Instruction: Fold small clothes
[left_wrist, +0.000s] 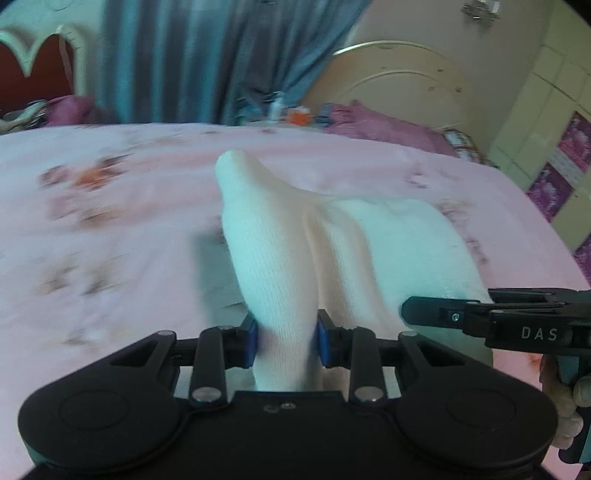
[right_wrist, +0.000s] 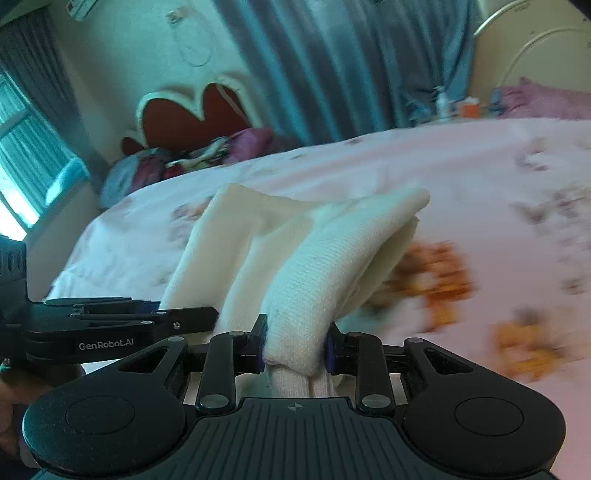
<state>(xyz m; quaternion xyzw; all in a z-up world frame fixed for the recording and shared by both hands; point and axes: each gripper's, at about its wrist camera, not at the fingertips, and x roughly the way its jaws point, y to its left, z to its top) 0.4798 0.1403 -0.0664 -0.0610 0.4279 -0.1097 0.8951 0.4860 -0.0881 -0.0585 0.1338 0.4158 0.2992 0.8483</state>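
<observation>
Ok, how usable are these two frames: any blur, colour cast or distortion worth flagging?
Left wrist view: pink floral bedspread smeared by motion, white knitted cloth fairly sharp, fisheye bends the bed edge. Right wrist view: orange flower prints streak badly, teal cast on the wall and window, cloth weave near the tool stays crisp.

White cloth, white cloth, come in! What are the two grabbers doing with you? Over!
Left gripper shut on the white cloth. Right gripper shut on it too. Cloth lifted off the pink bedspread, bunched between them. Nothing in the way.
</observation>
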